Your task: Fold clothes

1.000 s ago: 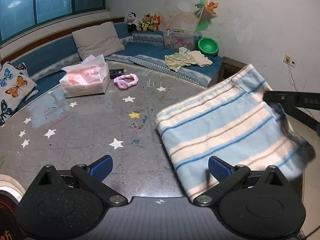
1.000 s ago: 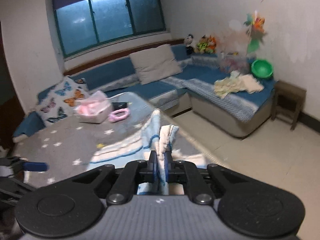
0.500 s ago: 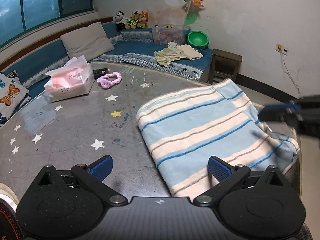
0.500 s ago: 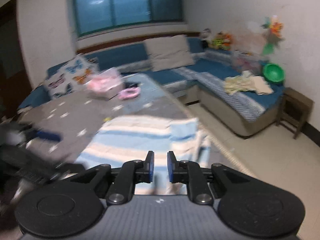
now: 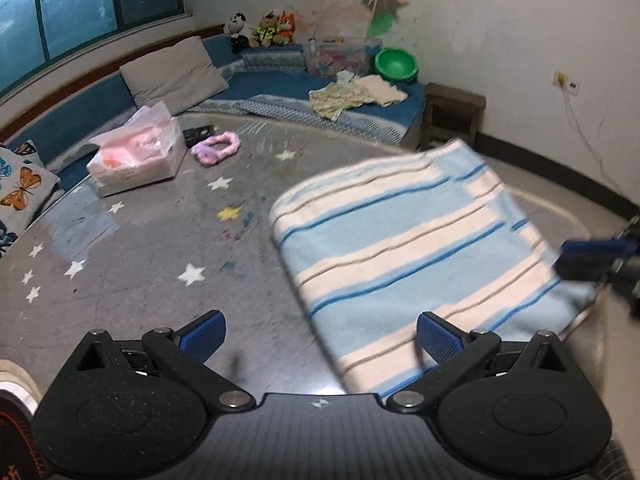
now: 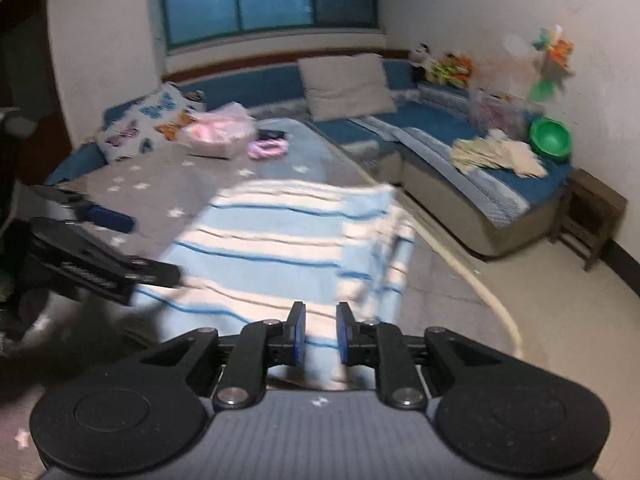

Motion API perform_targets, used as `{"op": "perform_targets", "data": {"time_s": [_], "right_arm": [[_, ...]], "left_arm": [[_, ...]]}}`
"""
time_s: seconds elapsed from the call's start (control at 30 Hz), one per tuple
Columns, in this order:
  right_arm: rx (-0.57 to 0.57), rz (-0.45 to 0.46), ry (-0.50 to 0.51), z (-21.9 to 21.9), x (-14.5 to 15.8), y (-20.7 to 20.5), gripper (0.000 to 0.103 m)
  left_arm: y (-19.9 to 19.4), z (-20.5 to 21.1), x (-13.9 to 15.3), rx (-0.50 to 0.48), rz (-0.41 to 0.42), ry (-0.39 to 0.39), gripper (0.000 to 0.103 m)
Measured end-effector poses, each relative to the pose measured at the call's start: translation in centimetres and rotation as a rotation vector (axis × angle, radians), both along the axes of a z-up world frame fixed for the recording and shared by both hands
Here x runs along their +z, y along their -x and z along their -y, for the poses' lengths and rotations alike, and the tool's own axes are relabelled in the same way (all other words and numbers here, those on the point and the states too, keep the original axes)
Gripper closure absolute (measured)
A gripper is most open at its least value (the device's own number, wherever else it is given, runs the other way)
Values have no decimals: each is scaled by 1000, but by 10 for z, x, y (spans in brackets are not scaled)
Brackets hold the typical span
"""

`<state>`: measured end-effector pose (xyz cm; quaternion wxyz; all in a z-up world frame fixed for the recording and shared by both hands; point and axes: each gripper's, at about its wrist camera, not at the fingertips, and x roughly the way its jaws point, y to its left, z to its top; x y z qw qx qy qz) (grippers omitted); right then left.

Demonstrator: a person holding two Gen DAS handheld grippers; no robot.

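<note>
A folded blue-and-white striped cloth [image 5: 408,236] lies flat on the grey star-patterned table [image 5: 140,264]; it also shows in the right wrist view [image 6: 280,240]. My left gripper [image 5: 320,334] is wide open and empty, at the cloth's near left corner, just above the table. My right gripper [image 6: 320,334] is open by a small gap and empty, above the cloth's near edge. The right gripper shows blurred at the cloth's right edge in the left wrist view [image 5: 600,258]. The left gripper shows at the left in the right wrist view [image 6: 100,256].
A pink tissue bag [image 5: 136,156], a purple scrunchie [image 5: 216,148] and a dark small object [image 5: 198,132] sit at the table's far side. A blue sofa [image 5: 320,92] with loose clothes [image 5: 356,92] lies beyond. The table's rim [image 6: 480,280] runs at the right.
My right gripper let go of the cloth's lifted edge and opened slightly. The cloth dropped flat onto the table. The right gripper drew back toward the cloth's near edge.
</note>
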<state>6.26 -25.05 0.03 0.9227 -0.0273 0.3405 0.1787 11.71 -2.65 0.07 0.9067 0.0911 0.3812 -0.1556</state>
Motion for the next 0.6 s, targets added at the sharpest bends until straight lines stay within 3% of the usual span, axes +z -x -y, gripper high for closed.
{"op": "perform_targets", "data": {"time_s": [0.2,0.3,0.47,0.6], "right_arm": [[24,-54,35,-6,-24,4,86],[23,-52,46,-4,-19,9,85],[44,-27,28,-14,-11,10,75],[44,-49,46,-15,-17,9,75]], "left_arm": [[6,15,-11,-51,-16,-32,0],[5,17,-18,-57,-33,-43,0],[4,16,-21,-53,-36,-45,0],[8,14,-23,-60,-41,-46,0]]}}
